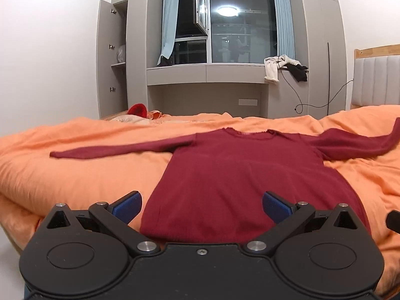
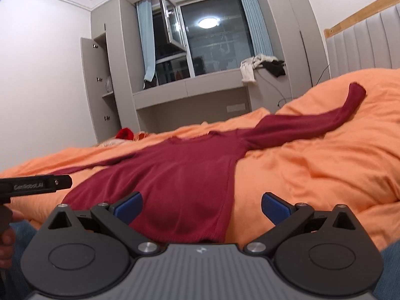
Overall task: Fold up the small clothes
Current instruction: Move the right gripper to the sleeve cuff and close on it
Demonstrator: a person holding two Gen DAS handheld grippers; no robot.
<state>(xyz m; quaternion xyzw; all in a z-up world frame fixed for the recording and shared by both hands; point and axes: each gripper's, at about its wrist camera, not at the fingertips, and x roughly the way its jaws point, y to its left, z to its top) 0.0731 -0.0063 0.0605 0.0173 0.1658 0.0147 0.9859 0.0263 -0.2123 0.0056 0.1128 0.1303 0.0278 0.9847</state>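
A dark red long-sleeved sweater [image 1: 237, 175] lies flat on the orange bed cover [image 1: 75, 175], neck away from me, both sleeves spread sideways. My left gripper [image 1: 201, 206] is open just above the sweater's hem, its blue pads wide apart and holding nothing. In the right wrist view the same sweater [image 2: 175, 175] spreads to the left of centre, its right sleeve [image 2: 312, 122] reaching up the duvet. My right gripper [image 2: 201, 206] is open over the hem's right corner, empty. The left gripper's black body [image 2: 37, 183] pokes in at the left edge.
A red item [image 1: 137, 110] and light clothes lie at the bed's far left. Beyond stand a grey window desk [image 1: 207, 72] with clothes heaped on it, an open cupboard [image 1: 112, 57] and a padded headboard [image 1: 377, 80]. A person's hand [image 2: 7, 240] shows at the left.
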